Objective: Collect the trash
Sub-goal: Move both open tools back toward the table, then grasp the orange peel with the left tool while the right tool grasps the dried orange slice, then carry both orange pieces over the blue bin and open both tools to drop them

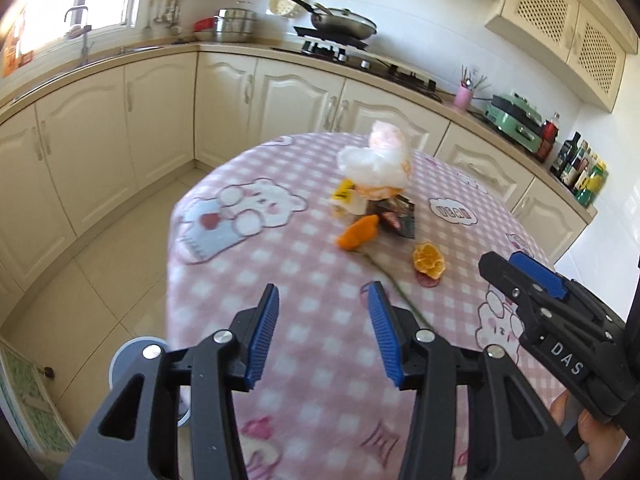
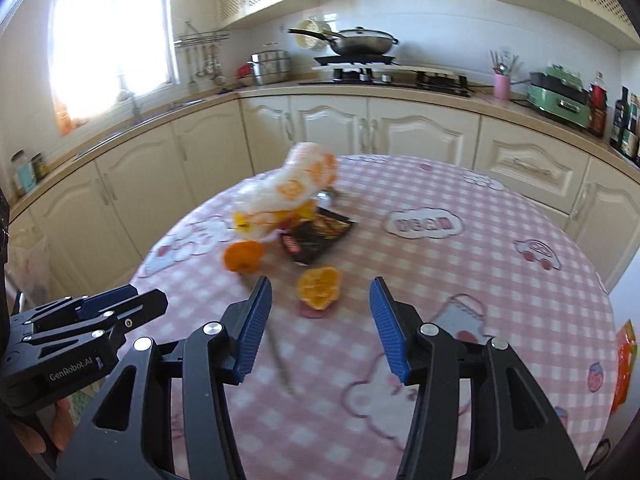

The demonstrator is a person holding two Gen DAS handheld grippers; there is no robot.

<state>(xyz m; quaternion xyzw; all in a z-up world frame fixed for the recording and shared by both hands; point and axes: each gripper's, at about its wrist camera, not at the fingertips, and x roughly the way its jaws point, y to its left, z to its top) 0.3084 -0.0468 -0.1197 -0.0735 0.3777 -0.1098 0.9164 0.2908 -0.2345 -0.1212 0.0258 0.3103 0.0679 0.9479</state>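
Trash lies in a small heap on the round table with a pink checked cloth (image 1: 280, 360) (image 2: 480, 280): a crumpled white plastic bag (image 1: 376, 160) (image 2: 292, 188), a dark snack wrapper (image 1: 398, 216) (image 2: 320, 234), two orange peels (image 1: 358, 232) (image 1: 429, 260) (image 2: 242, 256) (image 2: 320, 286) and a thin green stem (image 1: 396, 288) (image 2: 280, 356). My left gripper (image 1: 324, 328) is open and empty above the near table, short of the peels. My right gripper (image 2: 320, 320) is open and empty just short of one peel; it also shows in the left wrist view (image 1: 520, 272).
Cream kitchen cabinets (image 1: 160, 120) run around the room behind the table. A hob with a pan (image 1: 340, 24) and bottles (image 1: 580, 168) stand on the counter. A round white bin (image 1: 132, 360) stands on the tiled floor left of the table. An orange packet (image 2: 624, 360) shows at the table's right edge.
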